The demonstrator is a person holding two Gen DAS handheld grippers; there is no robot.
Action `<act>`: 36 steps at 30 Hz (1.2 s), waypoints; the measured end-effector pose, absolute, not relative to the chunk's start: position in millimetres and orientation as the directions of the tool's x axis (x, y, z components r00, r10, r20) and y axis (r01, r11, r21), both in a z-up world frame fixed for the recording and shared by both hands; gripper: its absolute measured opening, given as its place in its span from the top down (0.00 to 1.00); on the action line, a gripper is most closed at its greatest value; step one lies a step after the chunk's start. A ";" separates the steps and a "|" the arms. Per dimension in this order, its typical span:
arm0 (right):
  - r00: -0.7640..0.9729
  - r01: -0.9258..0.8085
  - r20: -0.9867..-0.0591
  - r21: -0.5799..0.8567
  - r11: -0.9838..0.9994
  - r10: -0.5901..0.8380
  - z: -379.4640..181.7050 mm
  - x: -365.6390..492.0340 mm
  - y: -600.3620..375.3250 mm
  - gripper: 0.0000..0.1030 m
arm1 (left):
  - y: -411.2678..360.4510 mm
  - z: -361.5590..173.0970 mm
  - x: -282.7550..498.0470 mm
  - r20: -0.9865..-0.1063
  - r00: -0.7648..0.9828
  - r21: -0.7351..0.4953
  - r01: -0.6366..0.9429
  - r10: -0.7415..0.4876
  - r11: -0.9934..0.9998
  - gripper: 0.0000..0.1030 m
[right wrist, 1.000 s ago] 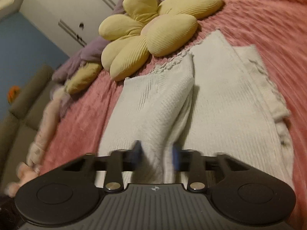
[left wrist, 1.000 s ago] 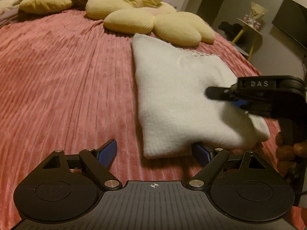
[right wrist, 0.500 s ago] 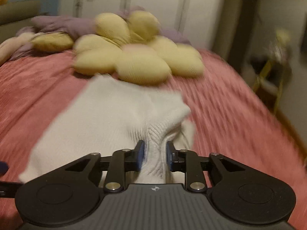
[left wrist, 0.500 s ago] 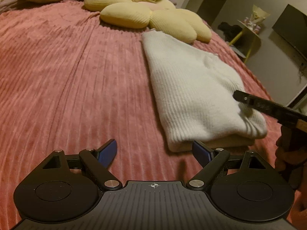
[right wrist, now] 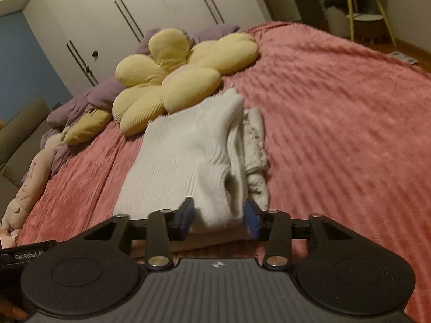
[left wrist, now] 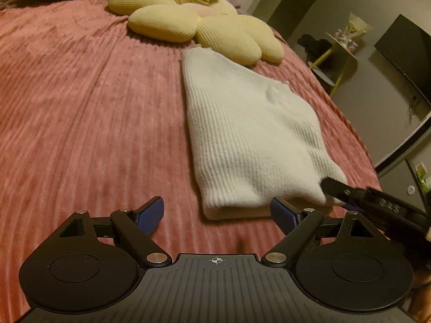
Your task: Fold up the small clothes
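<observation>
A white knit garment (left wrist: 250, 140) is lying folded on the pink ribbed bedspread (left wrist: 89, 113), just ahead of both grippers. In the left wrist view its long axis is running away from the gripper, from a thick folded end close to the fingertips toward a narrower end that is touching, or nearly touching, the yellow flower-shaped cushion (left wrist: 204, 24) farther off. The near end is showing stacked layers, a white top layer over a cream one.

The left gripper (left wrist: 216, 211) is standing with its jaws spread wide and nothing between them. Its blue-padded right finger is sitting just beside the garment's near edge, while its left finger is hovering over bare bedspread, well apart from the cloth.

The right gripper (right wrist: 219, 216) is reaching the garment's near right corner. In the right wrist view the garment (right wrist: 186, 153) is stretching away from it toward the cushion (right wrist: 183, 80), with a loose folded flap lying along its right side. This gripper's jaws are opening, and a bunched corner of the knit is lying between the blue pads; whether either pad is pressing on it I cannot tell, since the cloth is blurred there. In the left wrist view the same gripper (left wrist: 334, 188) is poking in from the right, its tip against the garment's corner.
</observation>
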State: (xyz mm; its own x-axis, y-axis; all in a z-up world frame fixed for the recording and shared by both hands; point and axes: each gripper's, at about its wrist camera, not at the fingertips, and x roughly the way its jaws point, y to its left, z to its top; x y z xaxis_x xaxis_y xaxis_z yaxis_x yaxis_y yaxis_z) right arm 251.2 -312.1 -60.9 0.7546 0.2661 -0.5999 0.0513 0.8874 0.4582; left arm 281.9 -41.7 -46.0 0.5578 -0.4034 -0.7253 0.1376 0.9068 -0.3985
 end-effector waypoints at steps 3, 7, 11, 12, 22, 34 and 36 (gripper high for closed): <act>0.755 0.051 -0.593 0.479 0.876 0.280 -58.5 255.8 -311.7 0.85 | -44.4 -42.0 282.4 -0.727 0.563 -0.382 0.144 -0.393 0.913 0.12; 0.822 -0.021 -0.491 0.481 0.877 0.289 -47.4 239.9 -310.7 0.87 | -44.5 -39.0 288.7 -0.724 0.580 -0.362 0.141 -0.373 0.922 0.11; 0.746 0.063 -0.642 0.330 0.942 0.176 -71.0 252.6 -312.9 0.81 | -45.4 -51.1 303.5 -0.786 0.559 -0.246 0.106 -0.262 0.963 0.11; 0.737 0.064 -0.652 0.329 0.942 0.178 -72.2 252.1 -314.3 0.81 | -42.5 -50.5 304.6 -0.789 0.561 -0.233 0.102 -0.249 0.967 0.11; 0.875 -0.085 -0.470 0.081 0.993 0.113 -25.6 287.2 -267.2 0.77 | -62.2 -24.7 352.2 -0.685 0.692 -0.273 0.047 -0.229 0.961 0.09; 0.892 -0.093 -0.452 -0.234 0.968 -0.024 -93.8 335.1 -252.2 0.82 | -91.9 -81.4 366.7 -0.725 0.654 -0.217 0.077 -0.214 0.973 0.01; 0.890 -0.094 -0.456 -0.244 0.965 -0.029 -92.3 336.8 -249.4 0.82 | -89.1 -75.2 365.0 -0.734 0.641 -0.225 0.084 -0.226 0.971 0.01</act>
